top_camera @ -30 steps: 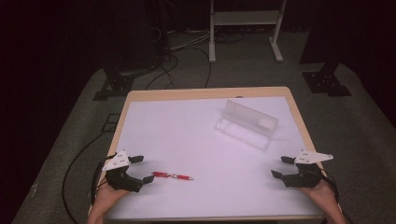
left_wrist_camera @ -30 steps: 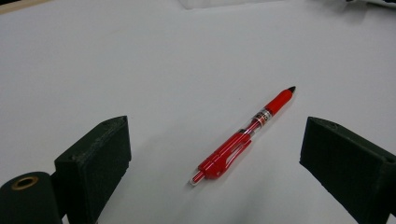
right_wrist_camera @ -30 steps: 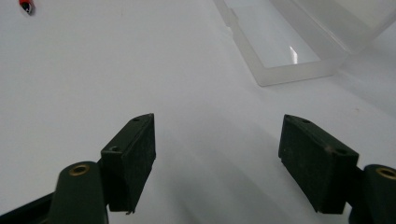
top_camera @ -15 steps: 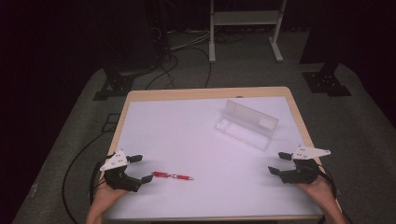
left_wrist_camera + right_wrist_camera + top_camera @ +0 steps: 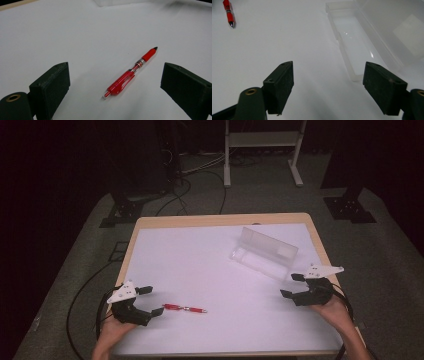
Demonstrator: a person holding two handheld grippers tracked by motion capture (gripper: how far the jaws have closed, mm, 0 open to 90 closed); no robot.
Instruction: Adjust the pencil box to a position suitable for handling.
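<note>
White table point(image 5: 200, 260) centre bare, free passage; red pen point(image 5: 185, 308) near left, clear open case point(image 5: 265, 252) far right obstruct.

A table point(image 5: 220, 220) with a pale wooden rim and a white top stands on grey carpet point(image 5: 390, 265). Black cables point(image 5: 187, 185) run across the carpet beyond its far edge. A white metal stand point(image 5: 262, 140) rises farther back, with dark stand bases point(image 5: 350, 205) to either side.
</note>
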